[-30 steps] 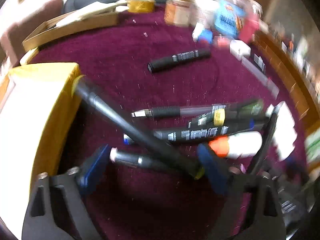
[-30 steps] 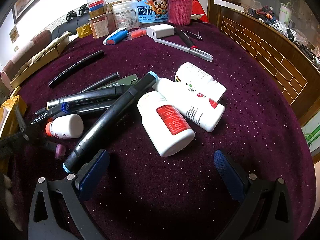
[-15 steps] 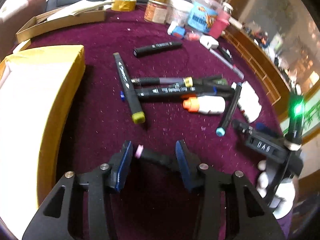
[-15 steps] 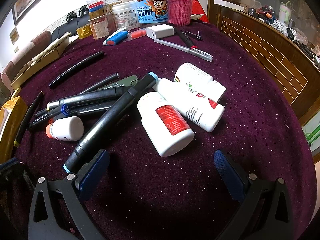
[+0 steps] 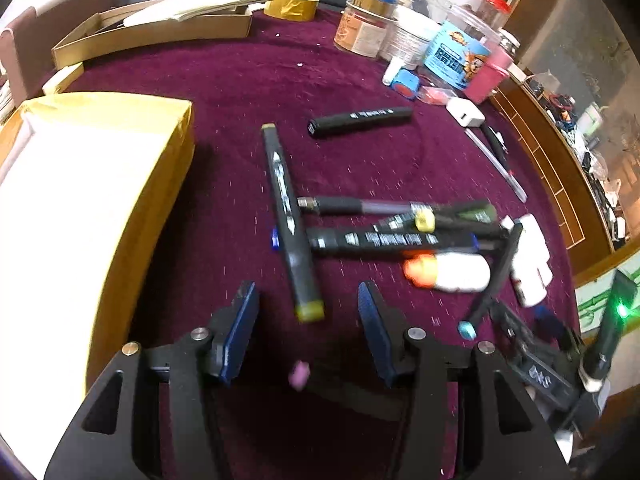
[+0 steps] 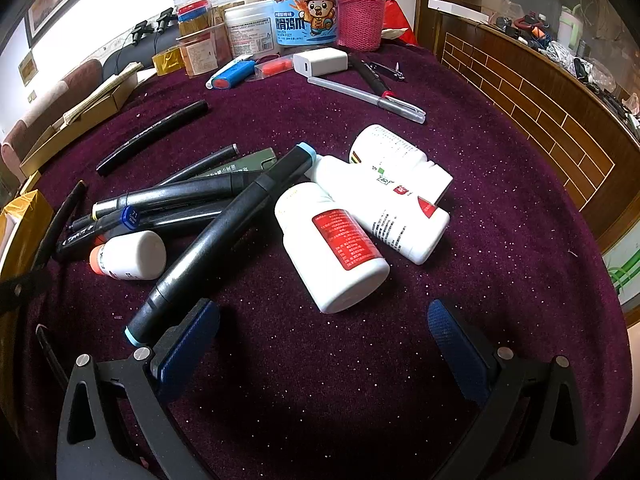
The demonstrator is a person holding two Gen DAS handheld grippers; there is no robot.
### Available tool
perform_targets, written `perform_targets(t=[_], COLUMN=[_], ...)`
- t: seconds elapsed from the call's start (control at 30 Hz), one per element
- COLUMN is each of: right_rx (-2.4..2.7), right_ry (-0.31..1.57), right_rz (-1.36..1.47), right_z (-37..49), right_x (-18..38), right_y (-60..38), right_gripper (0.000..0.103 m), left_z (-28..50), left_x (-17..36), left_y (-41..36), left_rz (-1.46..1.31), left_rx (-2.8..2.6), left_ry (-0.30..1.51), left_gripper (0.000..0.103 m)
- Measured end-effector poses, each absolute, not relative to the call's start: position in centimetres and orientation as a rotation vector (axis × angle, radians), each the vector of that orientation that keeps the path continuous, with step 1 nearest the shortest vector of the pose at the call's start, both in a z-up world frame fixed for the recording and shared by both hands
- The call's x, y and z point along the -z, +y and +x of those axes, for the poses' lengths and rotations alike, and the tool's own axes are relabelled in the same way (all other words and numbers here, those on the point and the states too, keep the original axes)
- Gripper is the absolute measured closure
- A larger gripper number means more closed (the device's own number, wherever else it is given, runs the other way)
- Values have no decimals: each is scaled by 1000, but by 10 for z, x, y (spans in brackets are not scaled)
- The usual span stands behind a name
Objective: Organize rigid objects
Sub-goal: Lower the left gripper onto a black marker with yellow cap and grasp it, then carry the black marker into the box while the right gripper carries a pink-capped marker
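Observation:
My left gripper [image 5: 308,320] is open and empty, just short of the yellow end of a black marker [image 5: 290,224] lying on the purple cloth. A pink-tipped marker [image 5: 299,374] lies low between the jaws, blurred. More markers [image 5: 392,238] and a small orange-capped bottle [image 5: 452,272] lie to the right. My right gripper [image 6: 324,336] is open and empty, over the cloth in front of a white bottle with a red label [image 6: 332,244]. A blue-tipped black marker [image 6: 224,236] ends beside its left finger [image 6: 188,340]. Two more white bottles [image 6: 396,184] lie behind.
A yellow-sided box [image 5: 80,208] stands at the left in the left wrist view. Jars [image 6: 304,16], a pink flask [image 6: 362,20], a white charger [image 6: 320,62] and pens [image 6: 368,96] line the far side. A flat cardboard box [image 5: 152,32] lies far left.
The left gripper's jaws opened wider and it moved forward toward the yellow-ended marker; the pink-tipped marker now lies lower between the jaws. The right gripper has not moved.

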State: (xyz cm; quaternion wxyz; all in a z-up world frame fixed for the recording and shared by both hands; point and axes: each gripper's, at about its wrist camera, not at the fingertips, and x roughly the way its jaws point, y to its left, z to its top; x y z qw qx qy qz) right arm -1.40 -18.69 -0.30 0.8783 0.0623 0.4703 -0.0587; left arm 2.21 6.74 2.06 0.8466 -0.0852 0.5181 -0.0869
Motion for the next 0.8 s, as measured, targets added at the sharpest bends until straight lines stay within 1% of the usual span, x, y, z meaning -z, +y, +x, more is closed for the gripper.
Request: perform_targets(t=[0.03, 0.07, 0.1, 0.27, 0.43, 0.53, 0.7, 0.8], right_rx=[122, 123, 123, 122, 123, 123, 123, 123], right_ry=[981, 981, 981, 981, 981, 981, 981, 981], right_rz=[130, 130, 130, 130, 129, 129, 129, 128], right_z=[-14, -14, -14, -14, -14, -14, -14, -14], right_x=[3, 3, 3, 3, 3, 3, 3, 3], right_y=[-187, -187, -187, -187, -187, -187, -187, -187], right_gripper=[1, 1, 1, 1, 1, 1, 1, 1], left_z=[26, 27, 25, -8, -36, -30, -6, 5], left_x=[-16, -13, -15, -25, -29, -28, -22, -17], left_y=[68, 71, 74, 80, 86, 83, 76, 71], left_rz=[-174, -183, -191, -161, -152, -110, -87, -73], left_rx=[186, 191, 198, 252, 276, 244, 181, 165], left_ry=[1097, 1106, 1094, 1069, 1082, 1064, 1052, 1049], left_gripper=[80, 92, 93, 93, 92, 91, 83, 82])
